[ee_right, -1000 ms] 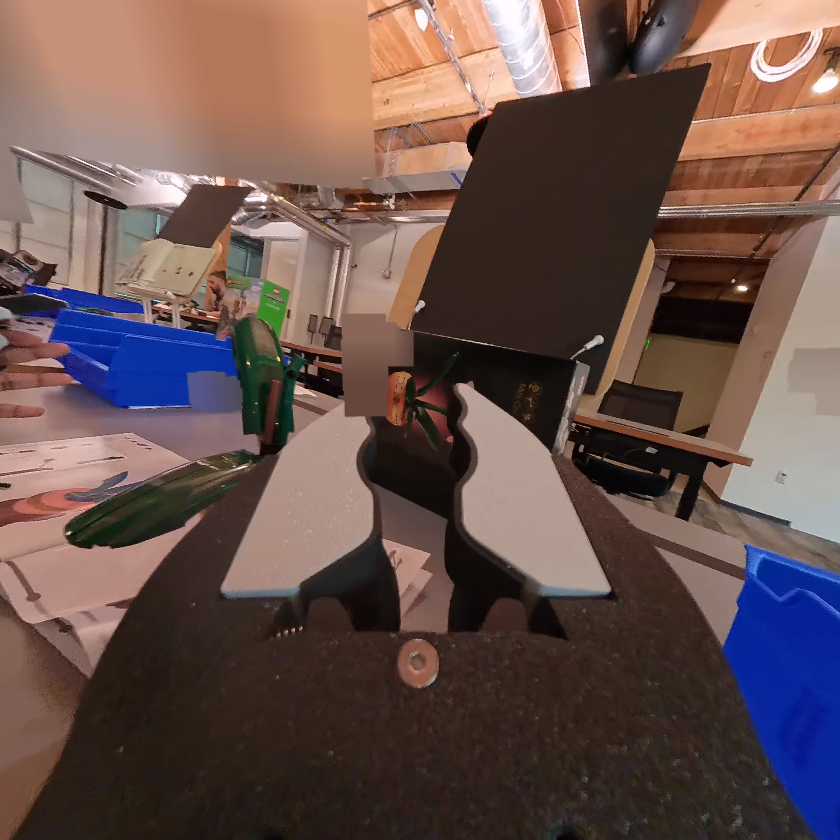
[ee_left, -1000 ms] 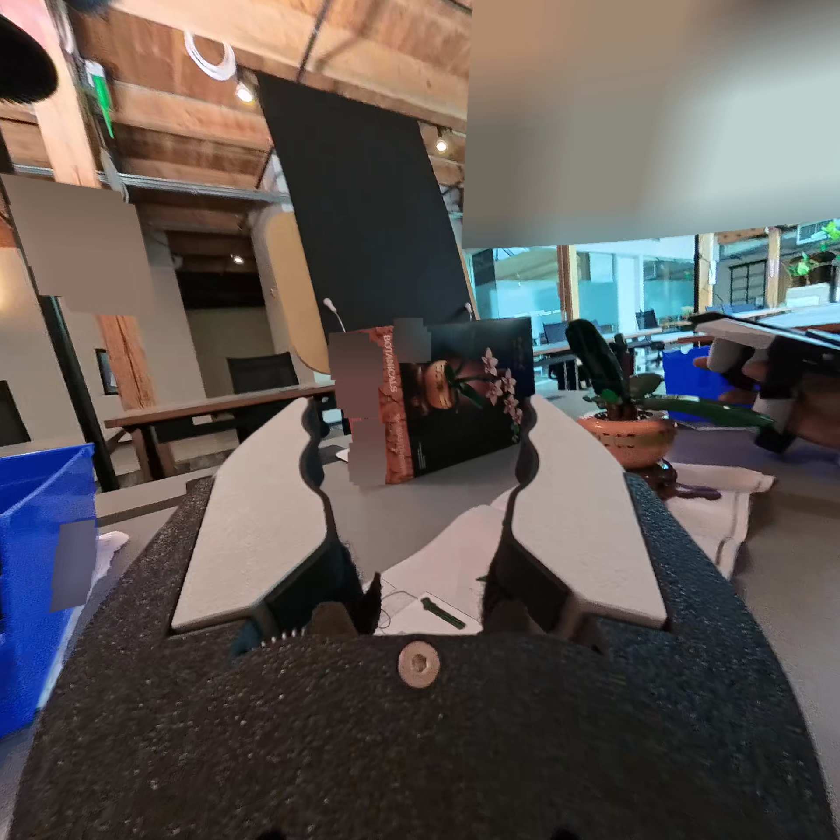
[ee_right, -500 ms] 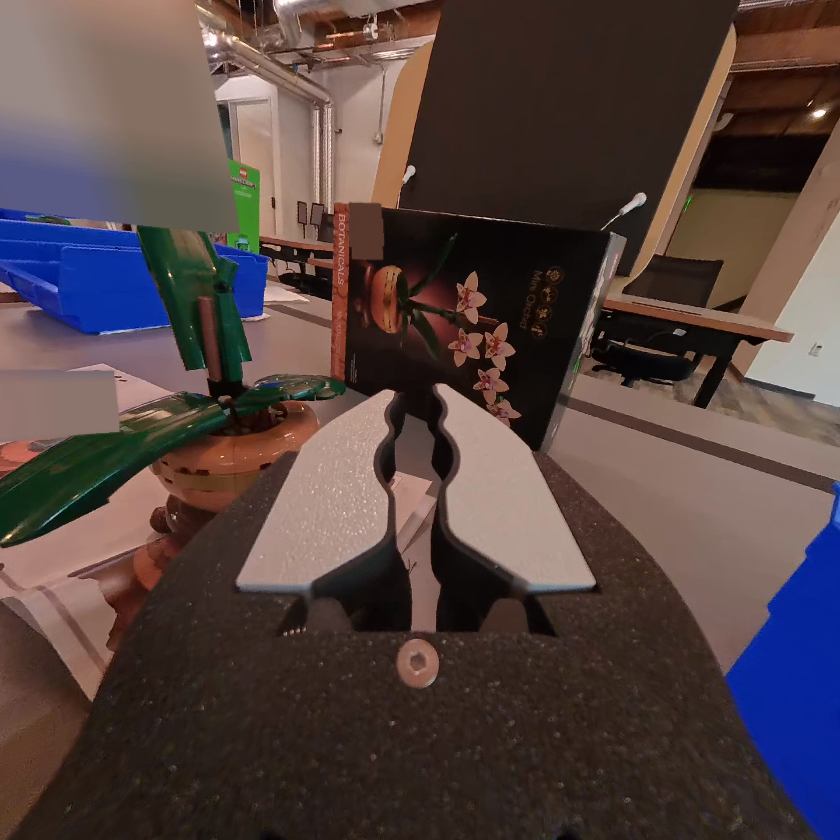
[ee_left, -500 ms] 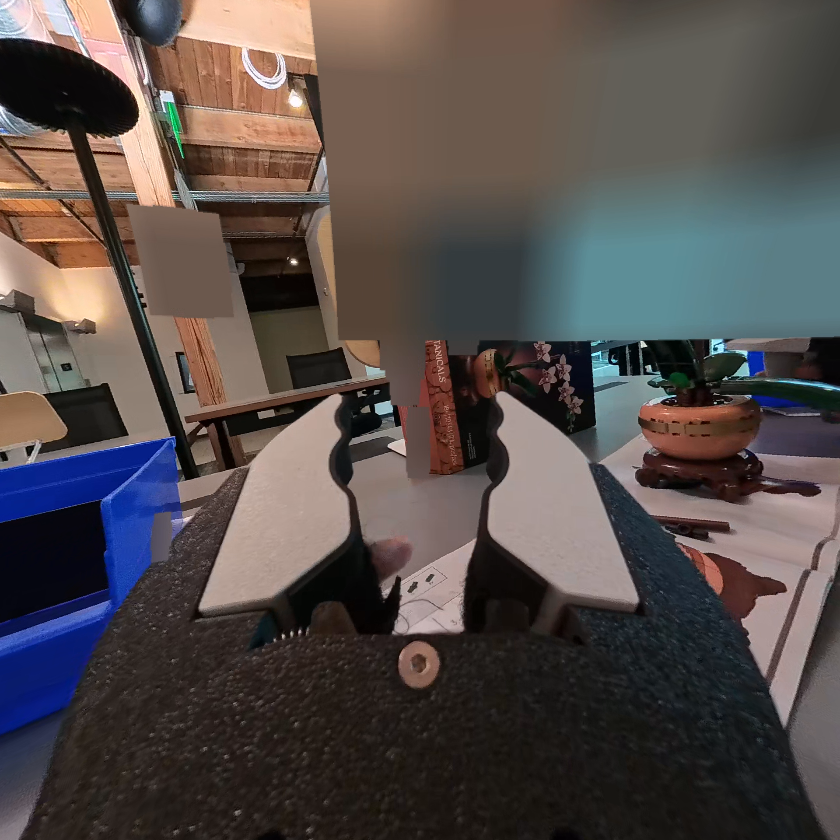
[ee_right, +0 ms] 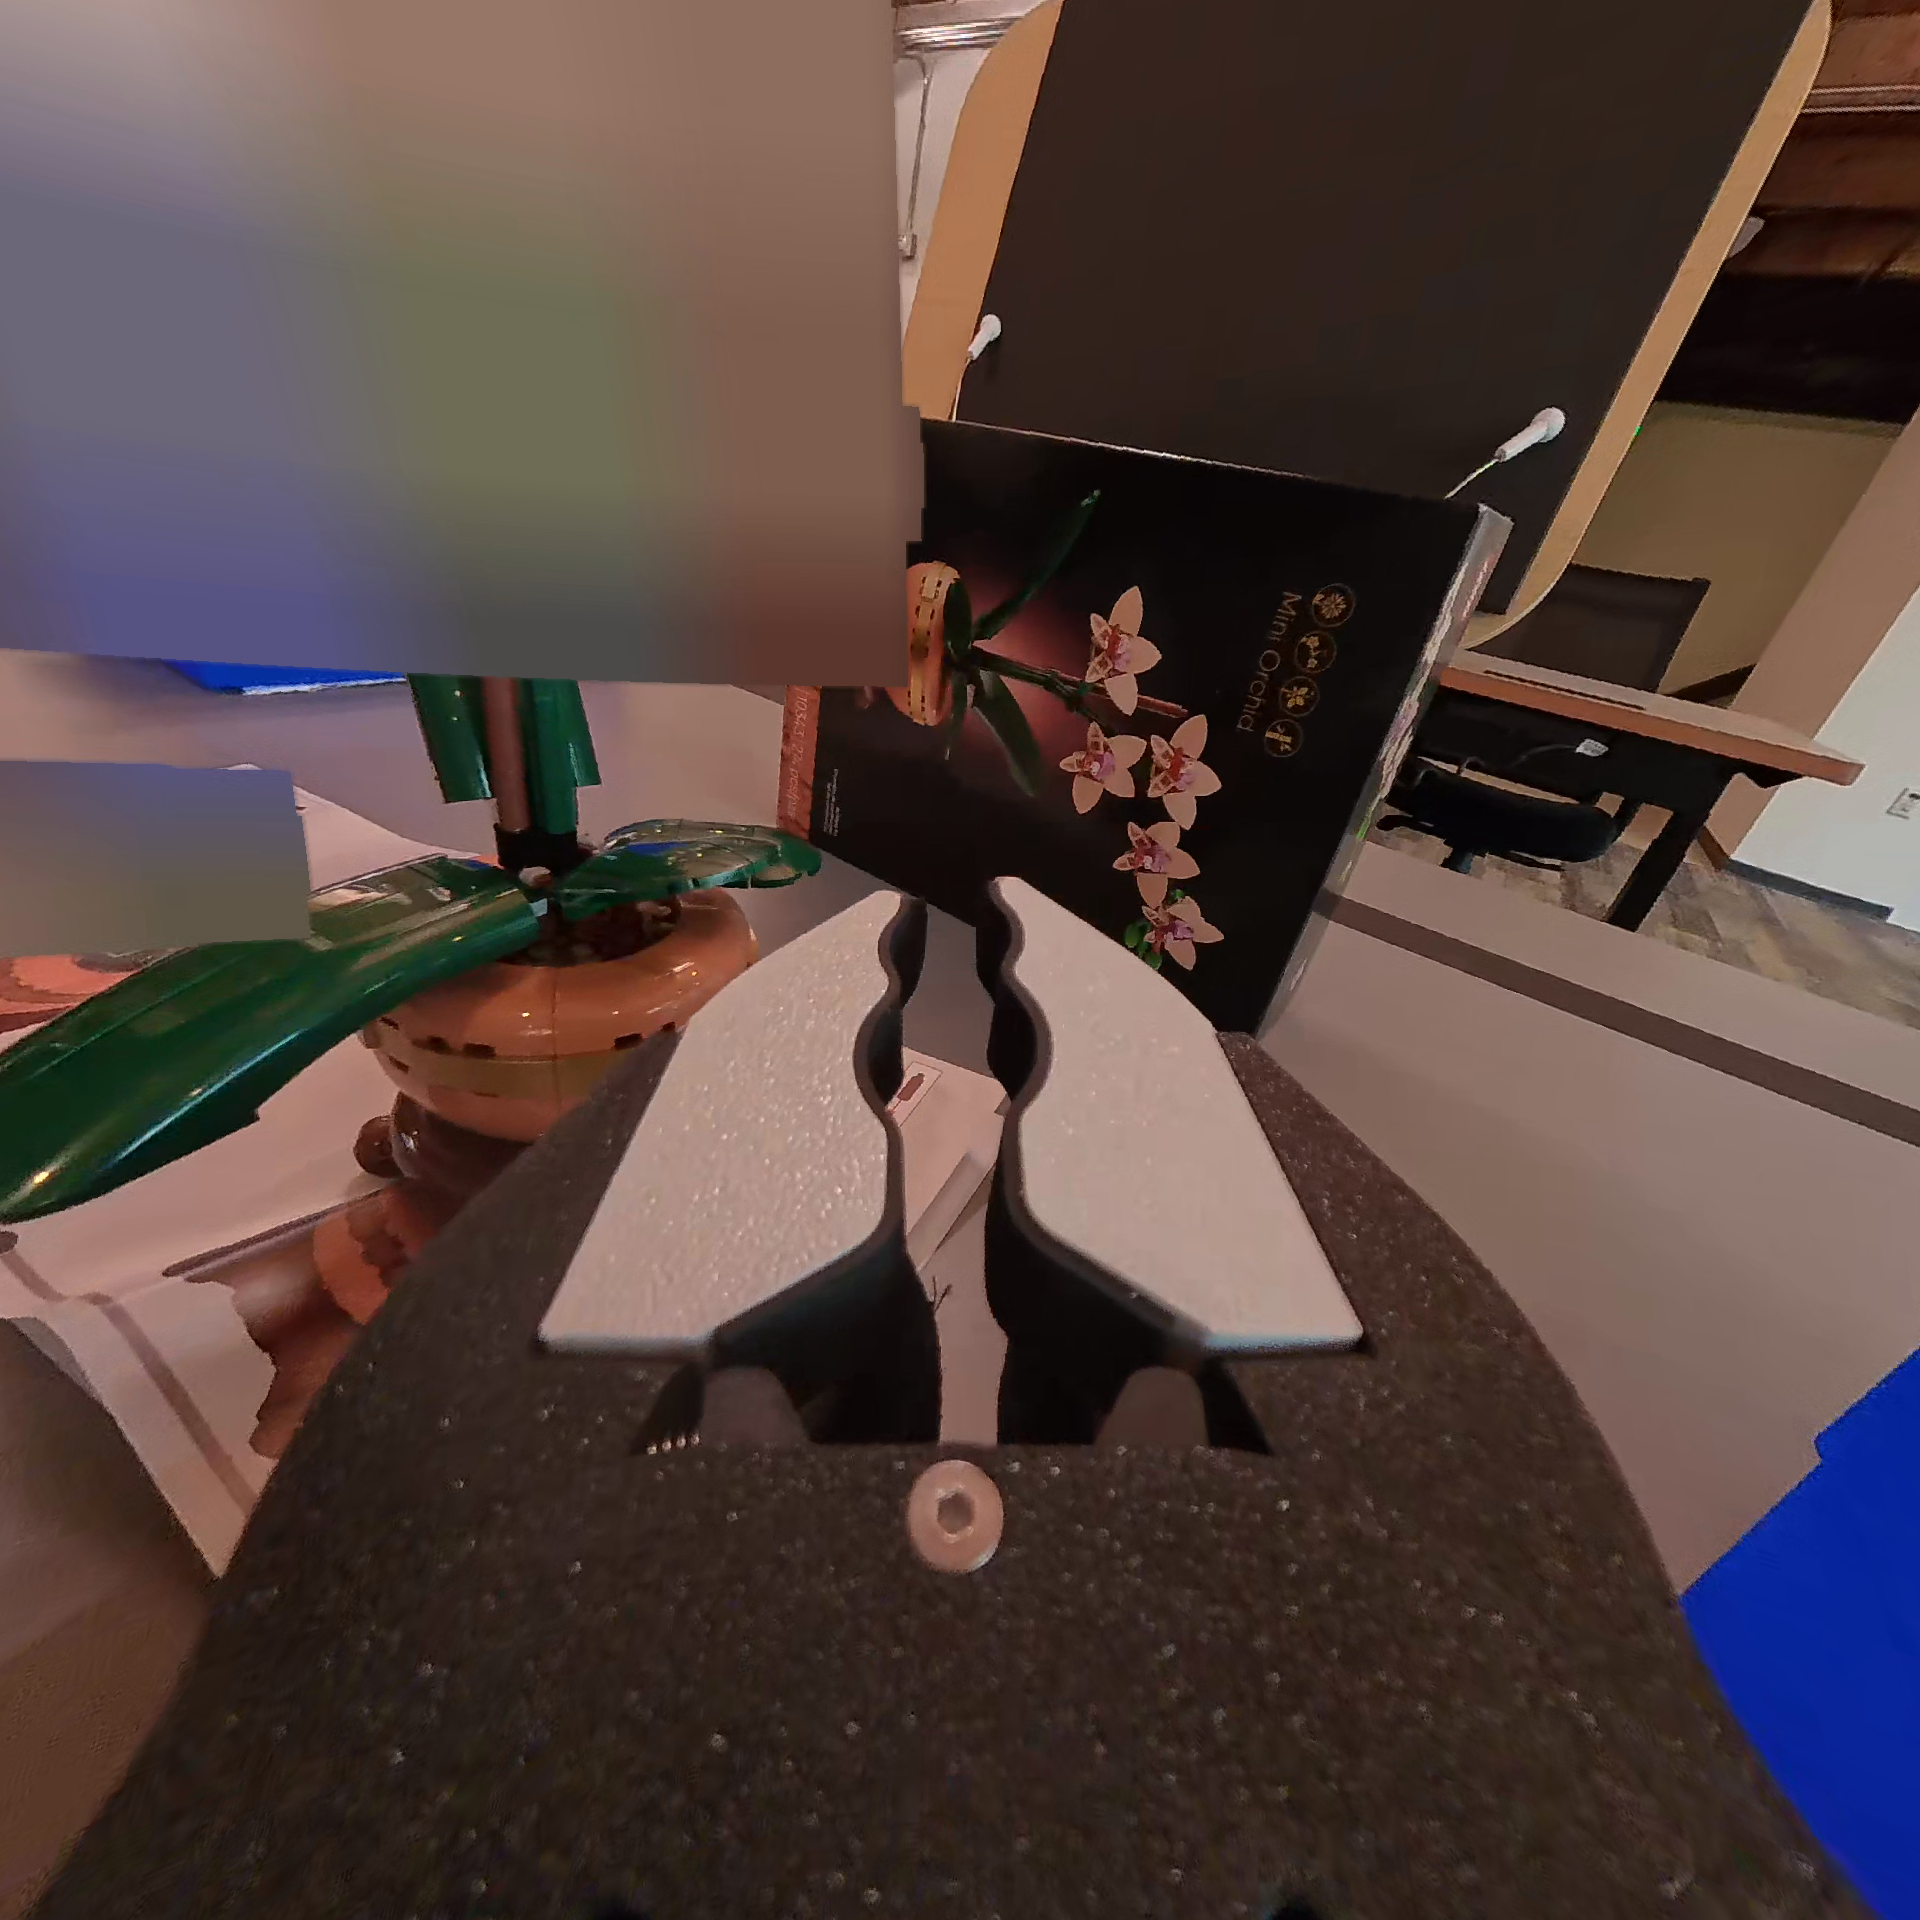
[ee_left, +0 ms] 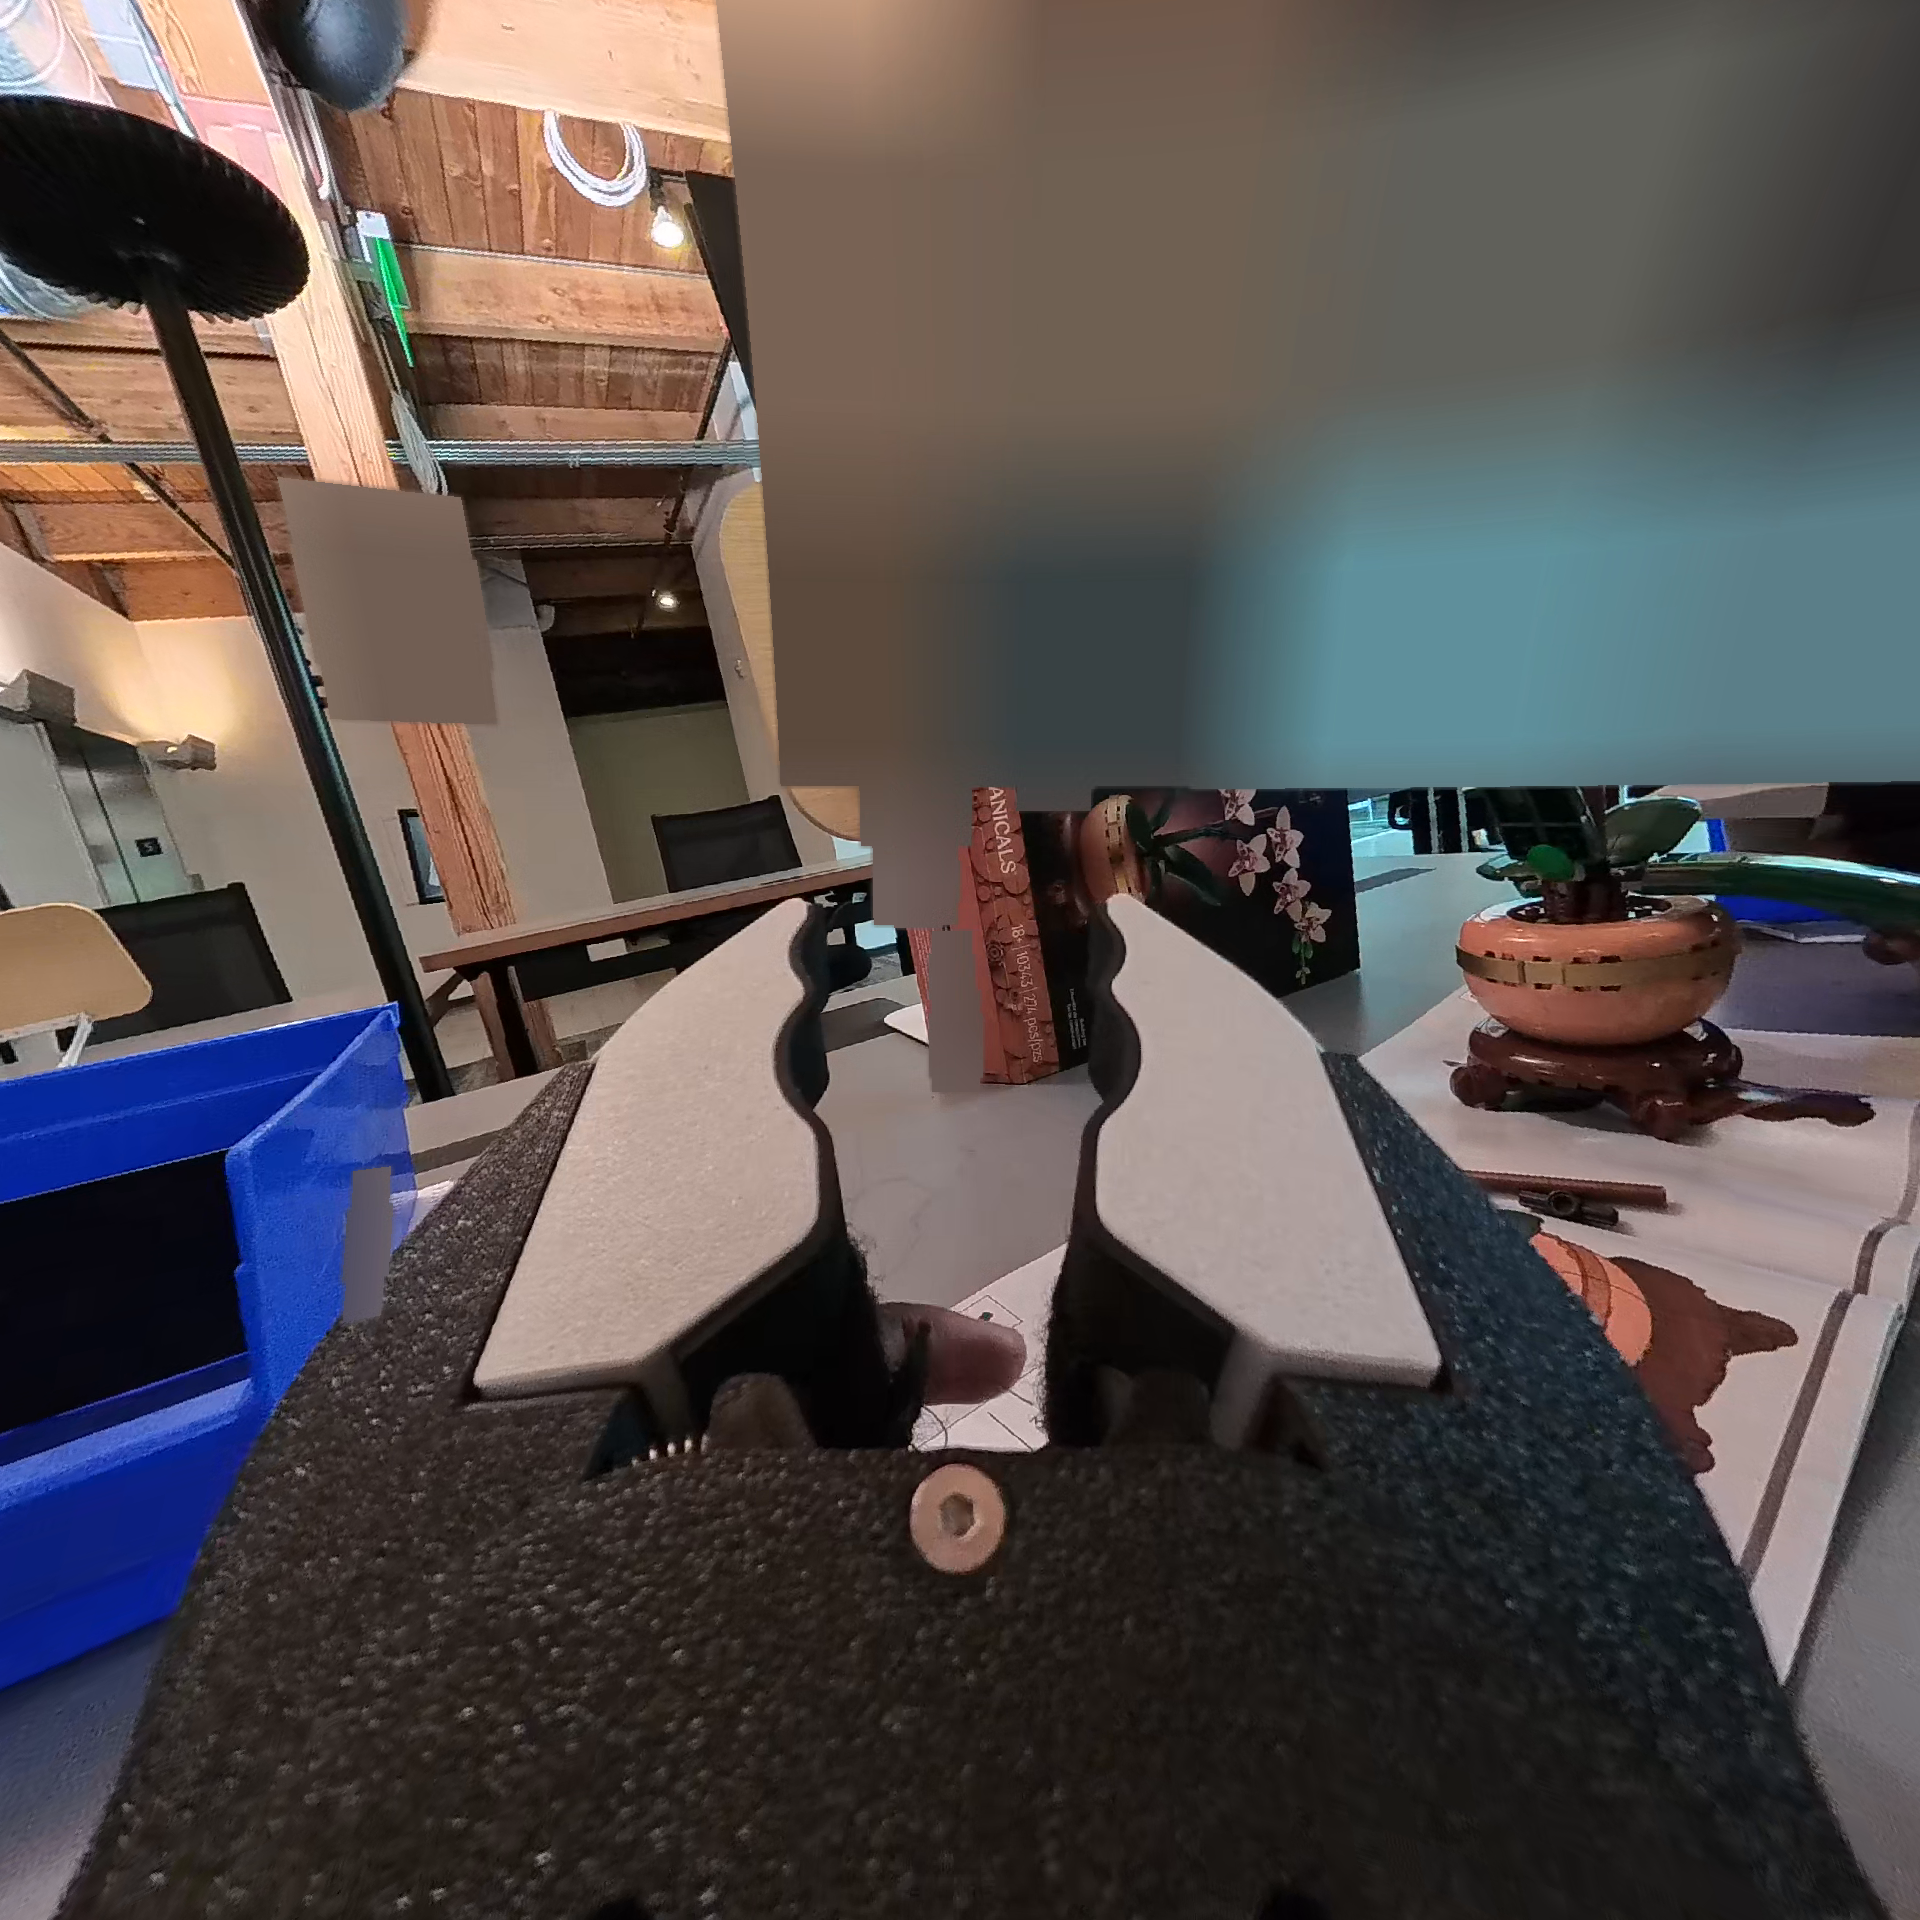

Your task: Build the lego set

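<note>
The lego set (ee_right: 561,997), a half-built orchid in a tan pot on a dark brown stand, sits on the open instruction booklet (ee_left: 1787,1226) on the grey bench (ee_right: 1558,1122), with long green leaves (ee_right: 208,1029) fanning out and a stem rising into a blurred patch. No flowers on it that I can see.

Left hand-held gripper (ee_left: 956,925) has its jaws spread with nothing between them, hovering low over the bench well left of the pot. Right hand-held gripper (ee_right: 951,894) has only a narrow gap between its jaws, also empty, just beside the pot.

A loose brown rod piece (ee_left: 1569,1195) lies on the booklet in front of the pot. I'd guess that's the next grab. The box (ee_right: 1143,748) stands behind, and a blue bin (ee_left: 156,1247) is off to the left.

Tips for the pickup: come at the rod across its length and pinch near the middle so it doesn't pivot. Steady the pot with the other gripper before pressing anything in, and stay clear of the leaves, since they look easy to knock off.
</note>
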Tool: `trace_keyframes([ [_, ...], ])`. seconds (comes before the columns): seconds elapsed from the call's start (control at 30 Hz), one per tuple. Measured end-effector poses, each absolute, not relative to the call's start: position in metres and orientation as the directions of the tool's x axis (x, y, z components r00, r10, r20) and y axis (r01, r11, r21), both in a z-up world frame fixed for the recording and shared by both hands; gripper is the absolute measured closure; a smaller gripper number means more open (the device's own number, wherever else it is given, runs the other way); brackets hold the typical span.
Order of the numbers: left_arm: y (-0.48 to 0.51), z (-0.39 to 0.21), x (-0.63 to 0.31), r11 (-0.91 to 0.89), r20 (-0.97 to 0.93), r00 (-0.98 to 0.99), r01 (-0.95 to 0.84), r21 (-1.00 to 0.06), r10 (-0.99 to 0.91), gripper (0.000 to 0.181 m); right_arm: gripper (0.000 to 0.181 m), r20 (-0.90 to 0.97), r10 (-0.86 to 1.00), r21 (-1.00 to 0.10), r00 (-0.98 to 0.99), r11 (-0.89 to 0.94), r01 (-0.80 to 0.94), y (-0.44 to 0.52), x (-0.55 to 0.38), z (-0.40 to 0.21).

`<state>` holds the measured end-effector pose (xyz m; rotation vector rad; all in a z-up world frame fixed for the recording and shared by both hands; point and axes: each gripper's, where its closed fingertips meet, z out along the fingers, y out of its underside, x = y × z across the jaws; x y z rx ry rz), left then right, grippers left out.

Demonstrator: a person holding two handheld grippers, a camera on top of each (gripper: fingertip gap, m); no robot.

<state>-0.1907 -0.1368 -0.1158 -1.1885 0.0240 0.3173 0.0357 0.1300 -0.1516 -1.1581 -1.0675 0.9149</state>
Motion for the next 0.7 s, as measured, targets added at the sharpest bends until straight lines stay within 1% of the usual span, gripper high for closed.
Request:
trace_keyframes([
  [0.2,-0.1356,-0.1166,-0.1891,0.326,-0.196,0.954,-0.265,-0.908,0.227,0.135,0.171,0.148,0.955,-0.986,0.256,0.162,-0.034,0.1309,0.0368,-0.1507],
  [0.43,-0.1367,-0.1162,-0.1902,0.333,-0.185,0.956,-0.255,-0.908,0.226,0.135,0.170,0.166,0.955,-0.985,0.245,0.173,-0.008,0.1290,0.0339,-0.1538],
  [0.57,-0.1378,-0.1156,-0.1901,0.344,-0.177,0.960,-0.245,-0.906,0.218,0.129,0.170,0.183,0.954,-0.983,0.237,0.185,0.012,0.1272,0.0317,-0.1561],
  [0.7,-0.1386,-0.1152,-0.1914,0.350,-0.165,0.963,-0.233,-0.907,0.215,0.129,0.170,0.200,0.953,-0.980,0.227,0.199,0.028,0.1252,0.0298,-0.1582],
])
